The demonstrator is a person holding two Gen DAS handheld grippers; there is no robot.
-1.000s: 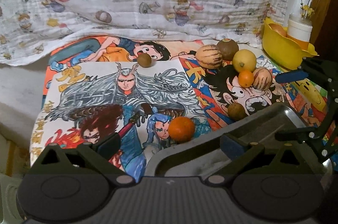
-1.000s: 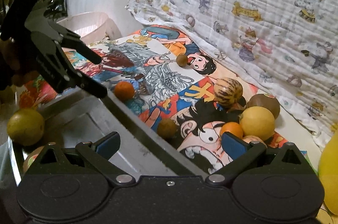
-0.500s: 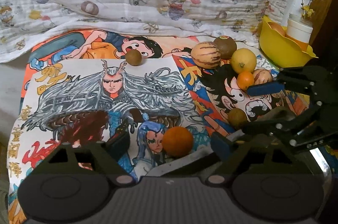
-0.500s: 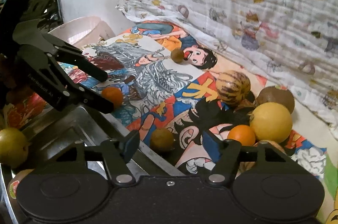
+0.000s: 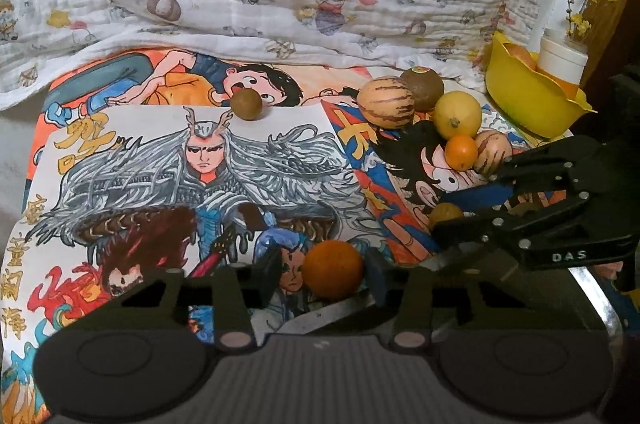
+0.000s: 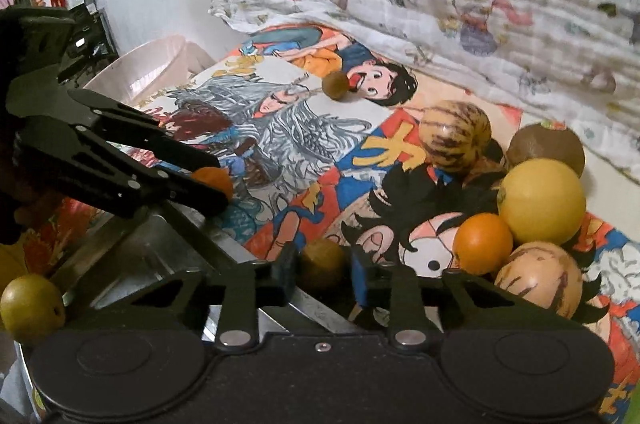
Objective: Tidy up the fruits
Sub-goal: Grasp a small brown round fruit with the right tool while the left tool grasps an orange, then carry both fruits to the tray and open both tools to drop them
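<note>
An orange (image 5: 332, 270) lies on the drawn poster against the rim of a metal tray (image 5: 340, 308). My left gripper (image 5: 324, 276) has a finger on each side of it and its jaws are closing, with a slim gap still showing on the left. The right wrist view shows the same left gripper (image 6: 220, 180) straddling the orange (image 6: 212, 180). My right gripper (image 6: 322, 272) is shut on a small brown fruit (image 6: 322, 264) beside the tray (image 6: 168, 252). From the left wrist view, the right gripper (image 5: 456, 216) clamps that fruit (image 5: 446, 214).
A heap of fruit sits at the back right: striped melon (image 5: 386, 102), brown fruit (image 5: 422, 88), yellow fruit (image 5: 458, 114), small orange (image 5: 462, 152). A lone brown ball (image 5: 247, 104) lies further left. Yellow bowl (image 5: 528, 100) stands at far right. A yellow-green fruit (image 6: 32, 308) lies in the tray.
Both grippers have come down and forward toward the poster. The right jaws went from wide to shut on the small brown fruit. The left jaws narrowed around the orange.
</note>
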